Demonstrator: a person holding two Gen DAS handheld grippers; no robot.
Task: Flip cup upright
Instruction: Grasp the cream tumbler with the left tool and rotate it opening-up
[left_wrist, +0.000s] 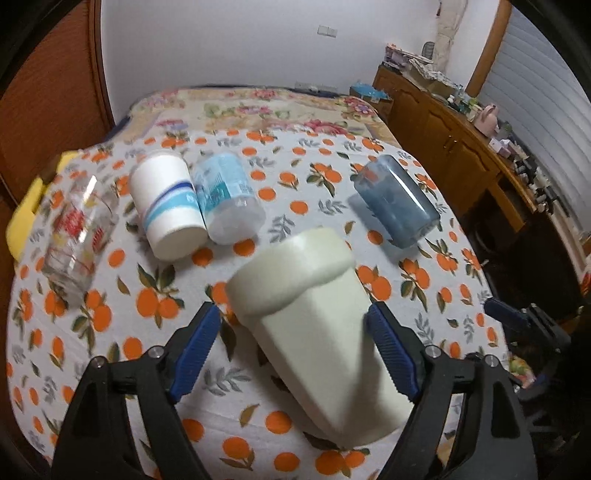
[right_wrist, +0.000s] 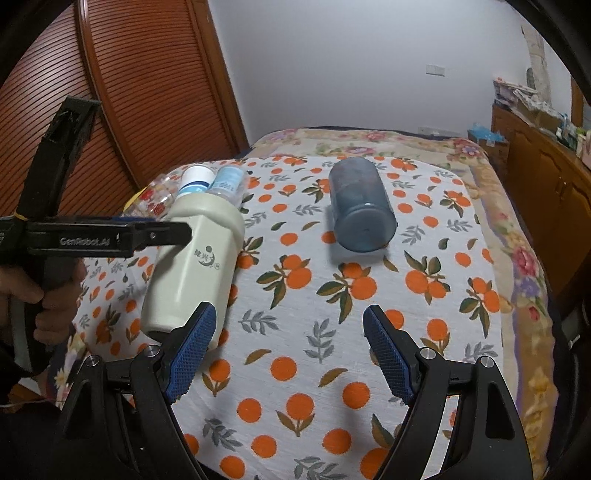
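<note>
A: Where is the cream plastic cup with the thick rim (left_wrist: 314, 317)?

B: It lies tilted between the left gripper's (left_wrist: 293, 350) blue fingers (left_wrist: 195, 347), which stand apart around it, rim pointing away, over the orange-print cloth (right_wrist: 314, 295).

A: And the right gripper (right_wrist: 288, 350)?

B: Fingers apart, nothing between them. A blue translucent tumbler (right_wrist: 360, 206) lies on its side farther off.

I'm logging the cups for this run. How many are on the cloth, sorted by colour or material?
Cream cup: 1
White paper cup with blue bands: 1
Clear plastic cup with blue print: 1
Clear glass with red print: 1
Blue-grey tumbler: 1
Total: 5
</note>
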